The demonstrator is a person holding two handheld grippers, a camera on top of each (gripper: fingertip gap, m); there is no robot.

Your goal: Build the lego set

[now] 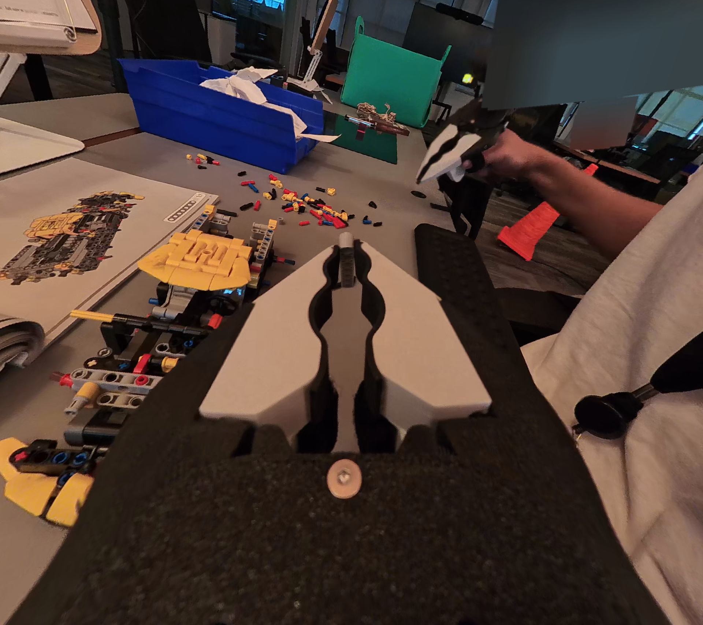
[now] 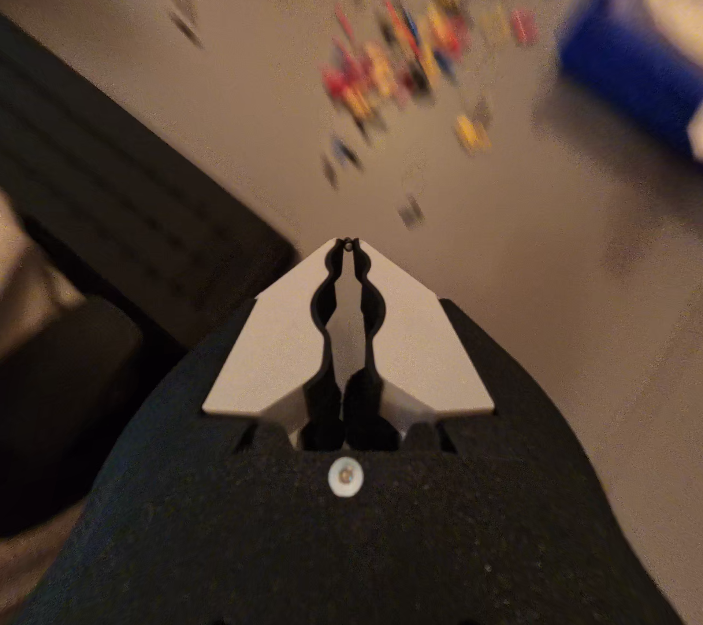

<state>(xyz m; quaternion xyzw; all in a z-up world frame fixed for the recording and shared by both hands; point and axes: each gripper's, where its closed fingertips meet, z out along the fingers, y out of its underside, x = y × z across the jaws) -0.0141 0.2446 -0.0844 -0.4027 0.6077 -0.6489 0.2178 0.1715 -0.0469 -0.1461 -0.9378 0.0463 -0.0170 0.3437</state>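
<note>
My left gripper (image 1: 347, 249) is shut on a dark grey Lego piece with a light grey end (image 1: 347, 262) and holds it above the table, right of the yellow and black model (image 1: 205, 264). My right gripper (image 2: 347, 244) is shut on a tiny black round piece (image 2: 347, 246) pinched at the very fingertips. The right wrist view is blurred by motion. The right gripper also shows in the left wrist view (image 1: 422, 177), held in a hand above the table's right edge. A pile of small red, yellow, blue and black pieces (image 1: 312, 205) lies on the table and also shows in the right wrist view (image 2: 399, 55).
An open instruction booklet (image 1: 76, 226) lies at the left. A blue bin (image 1: 213, 112) with crumpled paper and a green bag (image 1: 392, 81) stand behind. A black chair part (image 1: 456, 283) is at the table's right edge, and an orange cone (image 1: 528, 230) is on the floor. About 35 cm separates my left fingertips from my right.
</note>
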